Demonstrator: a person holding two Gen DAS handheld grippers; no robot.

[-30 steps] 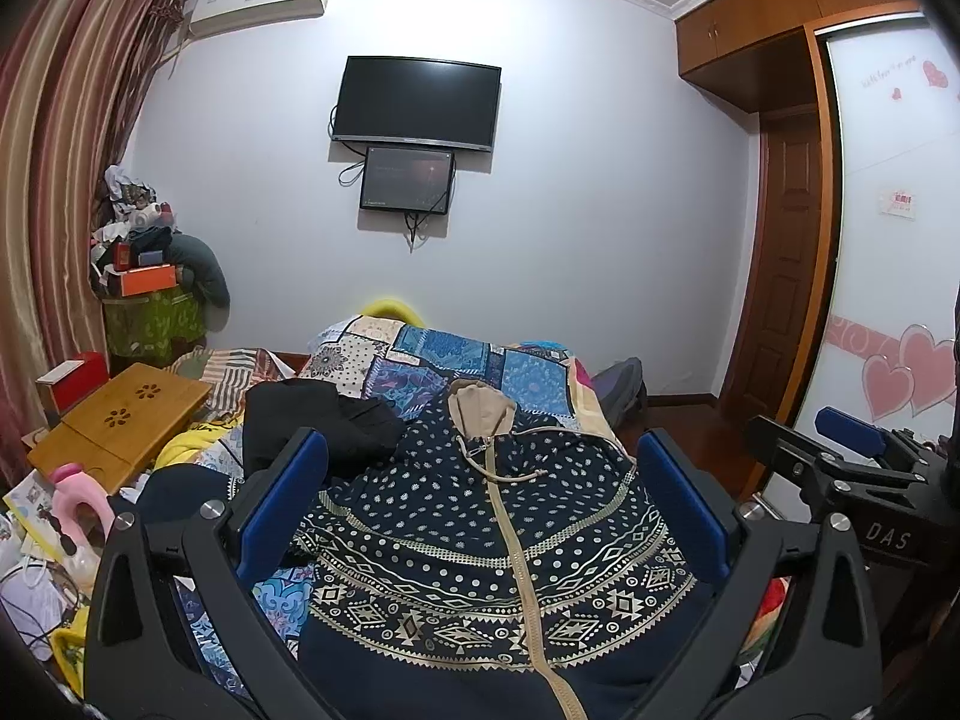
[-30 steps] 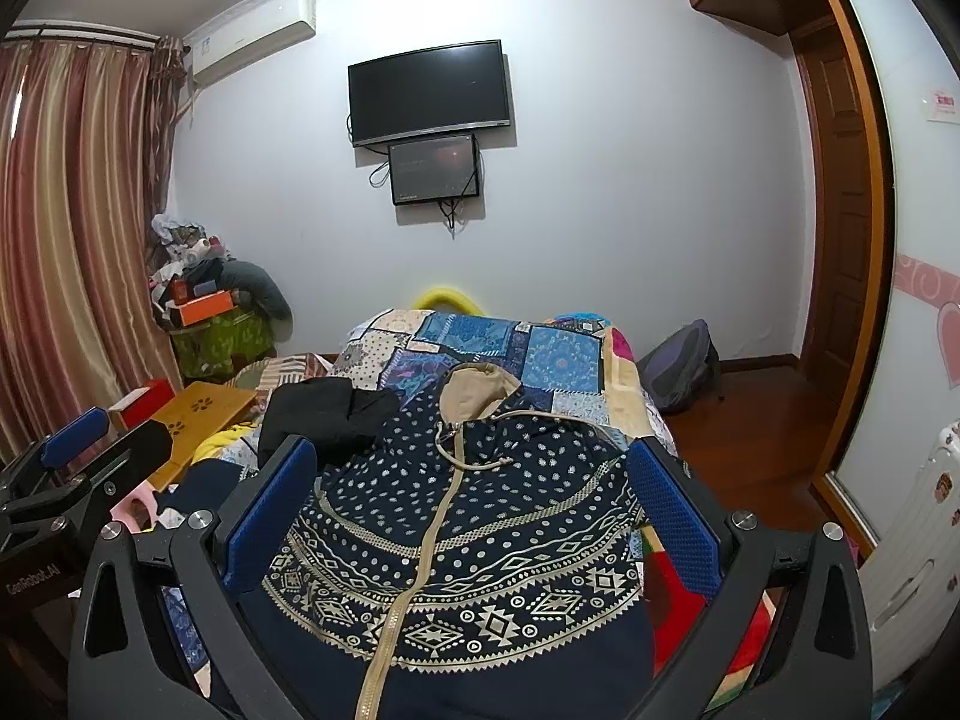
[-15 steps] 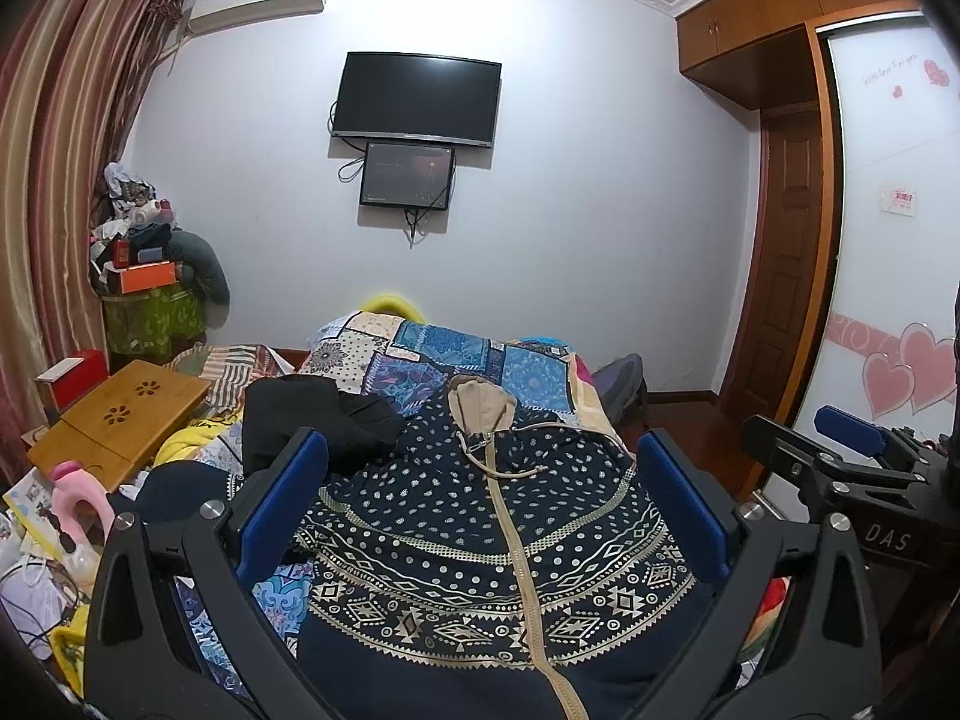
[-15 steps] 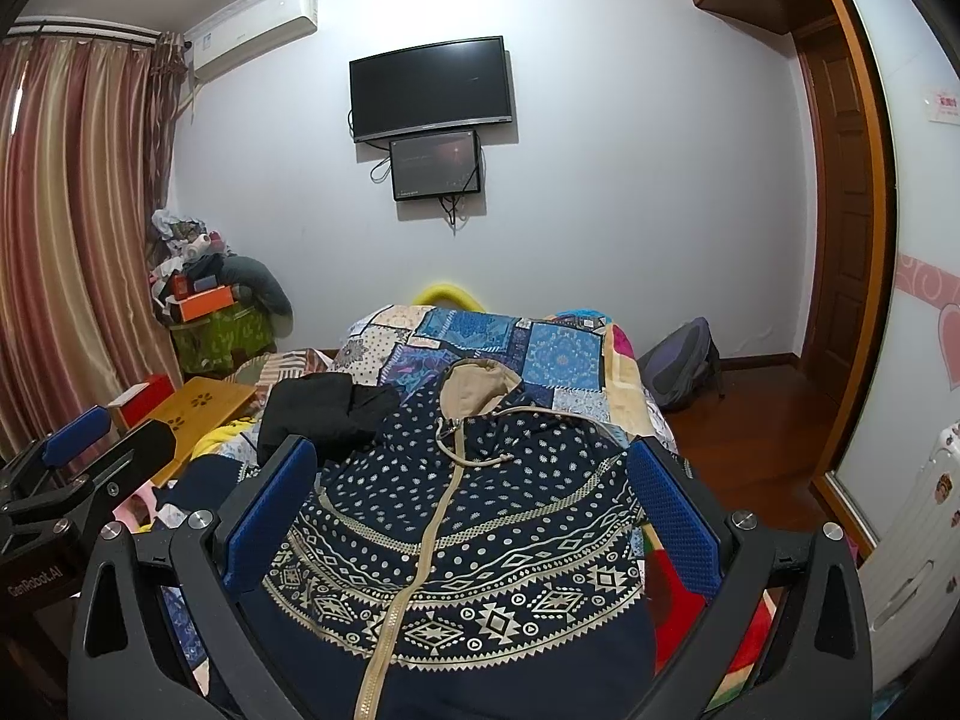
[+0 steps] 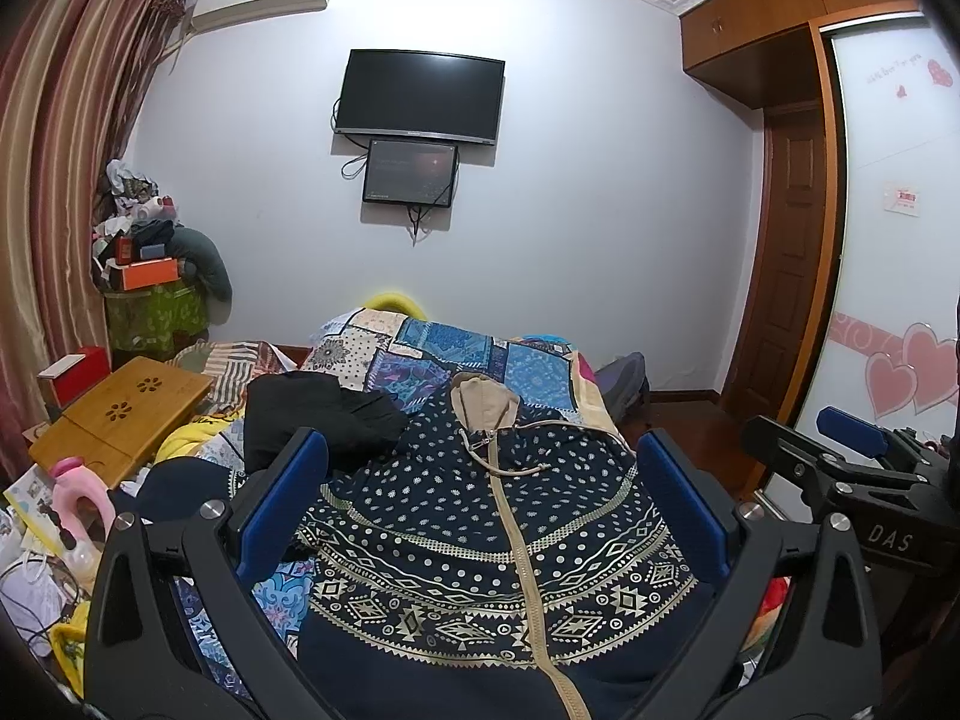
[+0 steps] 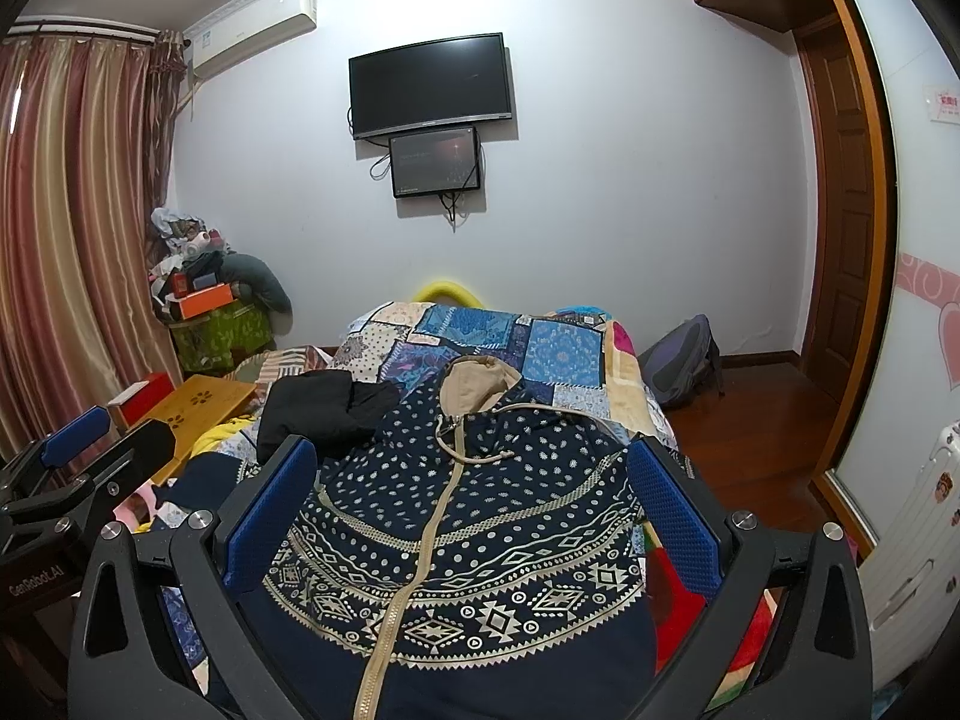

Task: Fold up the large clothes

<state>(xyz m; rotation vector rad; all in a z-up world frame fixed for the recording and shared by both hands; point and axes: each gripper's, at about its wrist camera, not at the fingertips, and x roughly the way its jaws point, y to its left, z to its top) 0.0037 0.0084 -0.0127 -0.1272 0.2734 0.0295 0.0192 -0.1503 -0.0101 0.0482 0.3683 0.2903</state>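
A navy hooded jacket (image 5: 480,546) with a pale dot-and-diamond pattern is lying spread on the bed (image 5: 480,354), zipped up the front, its tan hood (image 5: 483,399) pointing away toward the far wall. The left gripper (image 5: 480,504) is hovering above it with its jaws standing wide apart, nothing between them but air; the jacket's chest is lying directly ahead of and below the gap. The right gripper (image 6: 471,501) is hanging just beside it, jaws likewise spread and gripping nothing, the tan zipper (image 6: 420,546) running up between them. Each gripper is showing at the edge of the other's view.

Beyond the left jaw of each gripper, a black garment (image 5: 318,420) is sitting bunched on the patchwork quilt (image 6: 510,342), touching the jacket's shoulder. Further out past that same side, a wooden lap table (image 5: 120,408) is resting, with a pink bottle (image 5: 84,498) near it. Straight ahead past the hood, a dark television (image 5: 419,96) is hanging on the wall.
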